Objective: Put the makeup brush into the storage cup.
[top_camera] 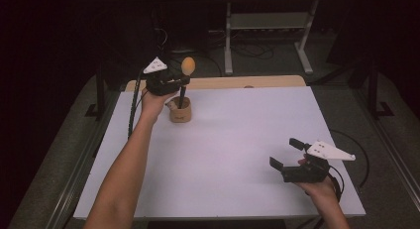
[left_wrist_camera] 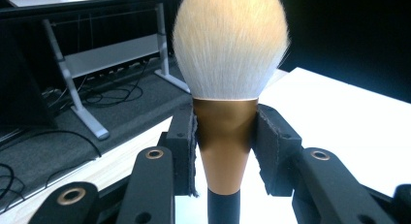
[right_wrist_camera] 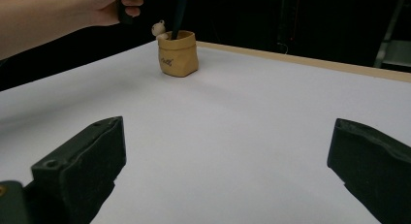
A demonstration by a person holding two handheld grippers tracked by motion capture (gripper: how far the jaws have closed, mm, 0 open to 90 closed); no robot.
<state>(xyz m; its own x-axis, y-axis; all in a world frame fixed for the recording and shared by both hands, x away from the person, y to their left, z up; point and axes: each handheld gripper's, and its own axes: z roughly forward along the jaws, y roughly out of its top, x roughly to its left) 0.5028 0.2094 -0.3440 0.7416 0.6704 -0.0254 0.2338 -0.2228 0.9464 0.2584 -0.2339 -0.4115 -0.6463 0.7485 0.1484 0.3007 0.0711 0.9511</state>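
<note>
The left gripper (top_camera: 174, 84), held in a person's raised left hand (top_camera: 151, 102) at the far left of the table (top_camera: 237, 140), is clamped on a makeup brush (top_camera: 185, 78), its two black padded jaws pressing either side of the copper-coloured ferrule (left_wrist_camera: 225, 141) just under the full, pale bristle head (left_wrist_camera: 230, 42). The brush stands upright, bristles up, and its black handle (right_wrist_camera: 180, 14) runs straight down into a small tan pouch-like holder (top_camera: 181, 111) that sits on the white tabletop near the far edge, directly beneath the gripper. From the right gripper view, the holder (right_wrist_camera: 178, 54) shows a soft, rolled rim and small writing on its front, with the handle entering at its mouth and a small pale object (right_wrist_camera: 159, 29) poking up at the rim beside it; what that object is cannot be made out. Whether the handle's tip touches the bottom of the holder cannot be told. Well apart, at the near right corner of the table, the right gripper (top_camera: 283, 154) rests low in the person's right hand (top_camera: 319, 187), its jaws spread wide with nothing between them but bare white surface. Beyond the table's wooden far edge (top_camera: 233, 82), grey metal bench legs (top_camera: 228, 40) and loose cables (left_wrist_camera: 111, 93) stand on a dark floor.
</note>
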